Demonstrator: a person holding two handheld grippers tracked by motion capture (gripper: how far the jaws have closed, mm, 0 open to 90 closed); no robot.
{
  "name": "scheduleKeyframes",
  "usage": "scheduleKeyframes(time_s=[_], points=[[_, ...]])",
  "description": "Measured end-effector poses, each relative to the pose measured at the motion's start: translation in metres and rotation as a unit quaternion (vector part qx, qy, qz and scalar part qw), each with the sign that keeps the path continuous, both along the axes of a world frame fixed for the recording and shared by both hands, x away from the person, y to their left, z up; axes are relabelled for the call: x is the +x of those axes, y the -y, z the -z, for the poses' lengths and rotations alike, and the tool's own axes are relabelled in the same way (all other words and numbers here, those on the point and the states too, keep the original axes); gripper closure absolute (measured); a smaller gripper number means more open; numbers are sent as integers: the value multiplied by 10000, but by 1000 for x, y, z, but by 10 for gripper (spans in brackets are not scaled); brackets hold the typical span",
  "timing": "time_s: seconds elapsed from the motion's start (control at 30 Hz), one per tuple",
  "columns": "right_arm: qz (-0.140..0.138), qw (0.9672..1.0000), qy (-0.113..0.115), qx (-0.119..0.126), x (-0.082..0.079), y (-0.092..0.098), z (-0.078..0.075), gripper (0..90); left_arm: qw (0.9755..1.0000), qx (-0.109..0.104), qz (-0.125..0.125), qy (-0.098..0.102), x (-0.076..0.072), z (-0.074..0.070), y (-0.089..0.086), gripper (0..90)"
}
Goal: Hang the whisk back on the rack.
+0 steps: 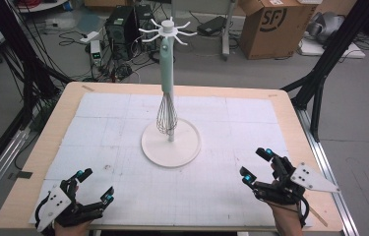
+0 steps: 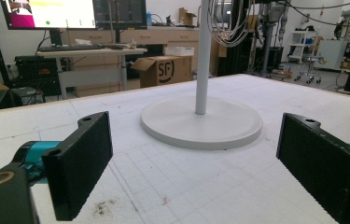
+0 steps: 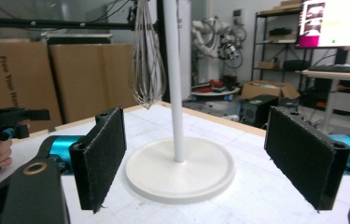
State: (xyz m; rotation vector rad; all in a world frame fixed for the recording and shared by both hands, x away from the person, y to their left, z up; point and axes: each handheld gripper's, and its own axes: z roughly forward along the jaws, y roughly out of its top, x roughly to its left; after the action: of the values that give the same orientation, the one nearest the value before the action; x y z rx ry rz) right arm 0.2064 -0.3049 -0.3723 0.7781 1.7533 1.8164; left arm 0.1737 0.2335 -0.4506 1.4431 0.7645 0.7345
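Both grippers, left gripper point(image 1: 95, 187) at seven o'clock, right gripper point(image 1: 258, 164) at five, jaws wide, flank the stand point(image 1: 170, 144), whose whisk point(image 1: 167, 115) hangs reachable.

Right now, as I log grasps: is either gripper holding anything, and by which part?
Nothing is held. The left gripper and right gripper are both open; the whisk hangs on the stand.

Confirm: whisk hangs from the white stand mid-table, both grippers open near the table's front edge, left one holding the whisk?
Not quite. The left gripper holds nothing; the high view shows it open, well short of the whisk hanging from the stand. Right gripper open too.
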Motion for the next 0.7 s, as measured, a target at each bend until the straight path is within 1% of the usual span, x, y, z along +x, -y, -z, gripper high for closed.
scheduleKeyframes(time_s=[0.07, 0.1, 0.17, 0.23, 0.27, 0.37, 0.43, 0.5, 0.57, 0.67, 0.7], points=[[37, 10000, -76, -1, -3, 5, 4, 198, 10000, 23, 15, 10, 0, 0, 1, 111], [86, 9999, -77, -2, -4, 8, 5, 198, 10000, 25, 17, 21, 0, -1, 1, 111], [149, 9999, -50, 70, -9, 11, 9, 197, 10000, 27, 38, 65, 0, -2, 2, 111], [284, 9996, 0, -29, -15, 13, 14, 193, 9999, 27, 77, 89, 0, -3, 3, 111], [319, 9995, 14, -41, -17, 13, 17, 191, 9999, 35, 99, 96, 0, -3, 4, 111], [346, 9994, 8, -22, -25, 14, 27, 189, 9998, 25, 143, 107, 0, -3, 5, 111], [417, 9991, 27, -94, -29, 14, 29, 188, 9998, 5, 165, 125, -1, -4, 5, 111], [431, 9990, 87, -93, -31, 14, 29, 188, 9997, 13, 197, 130, -1, -4, 6, 111], [457, 9988, 150, -114, -32, 13, 29, 182, 9996, -19, 229, 192, -2, -5, 7, 111], [460, 9988, 110, -149, -30, 11, 33, 176, 9992, -61, 269, 293, -3, -6, 7, 111], [443, 9988, 54, -197, -28, 10, 36, 176, 9990, -98, 295, 320, -4, -6, 7, 111]])
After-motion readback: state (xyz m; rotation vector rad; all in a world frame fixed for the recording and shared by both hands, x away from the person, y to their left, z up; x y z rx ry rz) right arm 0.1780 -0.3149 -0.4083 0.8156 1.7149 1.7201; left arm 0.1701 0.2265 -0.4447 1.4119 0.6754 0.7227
